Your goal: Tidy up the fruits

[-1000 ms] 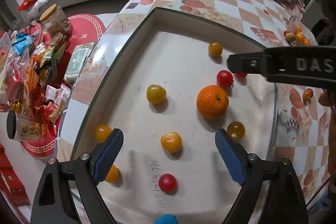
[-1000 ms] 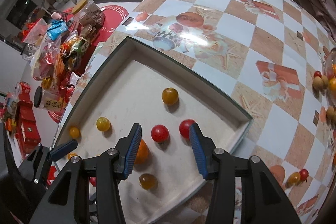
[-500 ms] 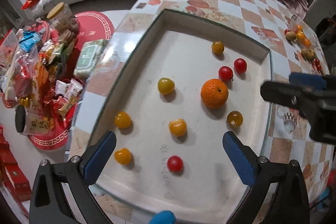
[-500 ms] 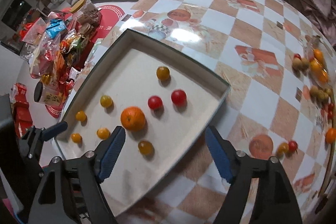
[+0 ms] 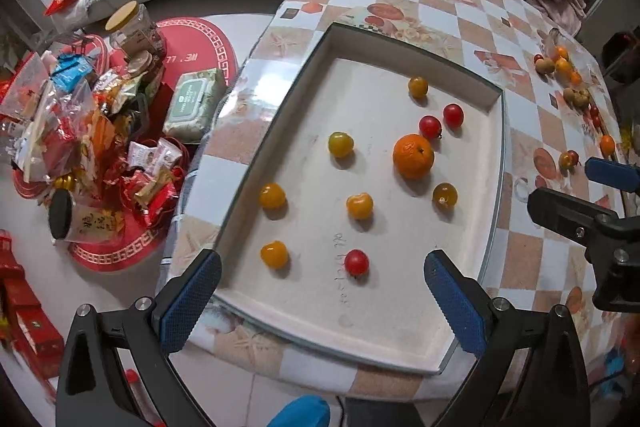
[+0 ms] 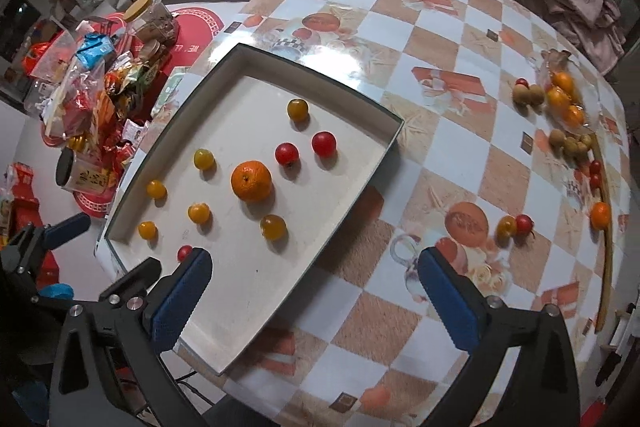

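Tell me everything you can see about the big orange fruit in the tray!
The big orange fruit is round, bright orange, with dimpled, slightly shiny peel and a small dark stem spot on top. It looks like a mandarin, much larger than the little tomatoes around it. It sits on the pale floor of the shallow tray, toward the right side in the left wrist view, casting a soft shadow. Nothing touches it except the tray.

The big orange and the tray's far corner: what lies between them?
Two red cherry tomatoes, side by side past the orange, seen in both wrist views.
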{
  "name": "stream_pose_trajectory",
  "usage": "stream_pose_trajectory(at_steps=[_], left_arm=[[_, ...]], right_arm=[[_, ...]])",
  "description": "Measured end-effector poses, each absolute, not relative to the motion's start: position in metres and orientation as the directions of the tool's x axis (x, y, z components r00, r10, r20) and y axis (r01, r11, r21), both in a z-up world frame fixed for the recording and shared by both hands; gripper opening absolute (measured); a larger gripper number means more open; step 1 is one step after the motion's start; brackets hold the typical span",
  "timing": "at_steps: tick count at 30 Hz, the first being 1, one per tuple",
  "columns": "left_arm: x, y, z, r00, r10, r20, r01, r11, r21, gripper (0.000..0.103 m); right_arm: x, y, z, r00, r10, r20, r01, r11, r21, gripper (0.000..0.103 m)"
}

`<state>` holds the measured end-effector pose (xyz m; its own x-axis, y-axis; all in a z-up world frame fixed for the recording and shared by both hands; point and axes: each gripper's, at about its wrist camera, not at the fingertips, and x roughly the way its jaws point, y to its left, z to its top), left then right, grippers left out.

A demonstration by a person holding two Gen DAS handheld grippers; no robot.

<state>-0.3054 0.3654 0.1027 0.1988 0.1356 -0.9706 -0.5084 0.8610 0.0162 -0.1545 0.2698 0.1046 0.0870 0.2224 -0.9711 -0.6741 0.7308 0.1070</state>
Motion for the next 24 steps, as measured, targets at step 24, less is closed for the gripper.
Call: stream_pose_trajectory(at_steps=[24], left_arm=[[-0.306, 0.356, 0.134, 0.190, 0.187, -0.964, -0.388, 0.916, 0.101, 0.102]], right_arm=[[-0.173, 0.268, 0.131, 0.119, 0.160, -0.980, -0.674, 0.737, 0.038, 0.103]])
